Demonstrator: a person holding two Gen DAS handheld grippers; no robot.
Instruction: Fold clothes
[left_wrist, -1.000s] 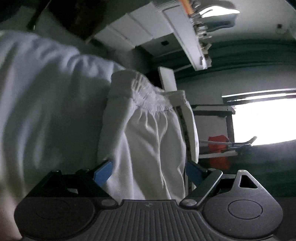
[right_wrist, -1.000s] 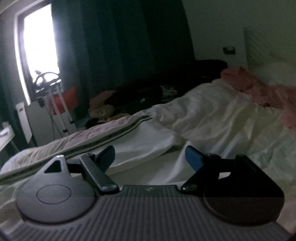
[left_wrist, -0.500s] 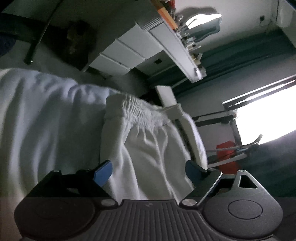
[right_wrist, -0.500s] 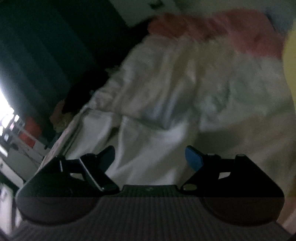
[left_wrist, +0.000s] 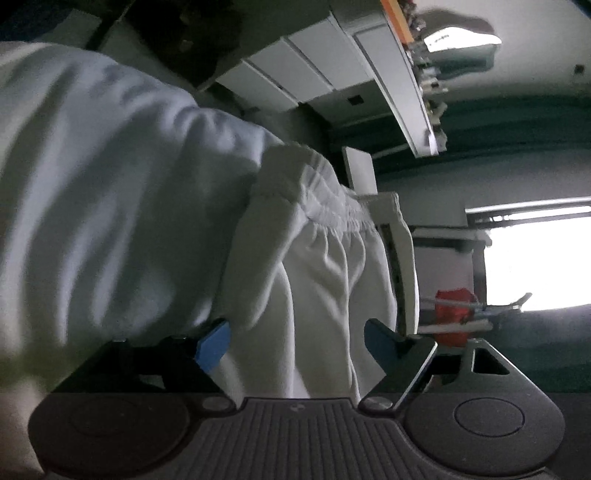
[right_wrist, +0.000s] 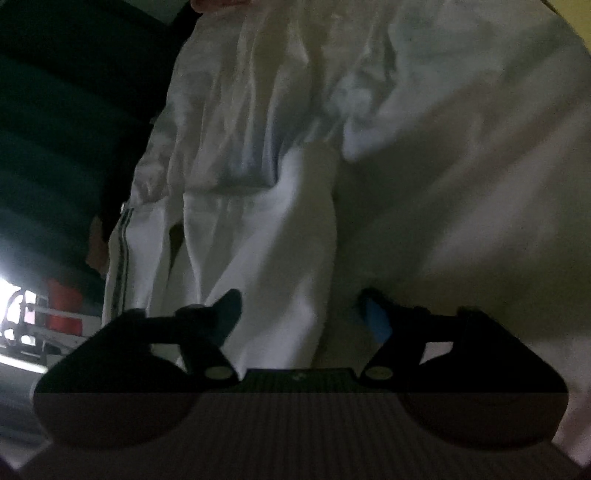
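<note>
White trousers (left_wrist: 325, 280) on the bed (right_wrist: 480, 155), waistband toward the window (left_wrist: 535, 266).
Left gripper (left_wrist: 295, 338) spread around the cloth; right gripper (right_wrist: 301, 314) spread too, gripping nothing.

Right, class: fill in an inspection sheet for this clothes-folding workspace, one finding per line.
Surface: bed with rumpled white sheet.
Job's things: white sweatpants, elastic waistband visible, lying on the bed; dark-striped side seam.
Clutter: pink fabric at the far edge of the bed.
Grippers: left gripper jaws open, sweatpants fabric between them; right gripper jaws open over the sweatpants.
Cables: nothing seen.
Surroundings: dim room, bright window, white drawer unit, red object, dark curtain.
</note>
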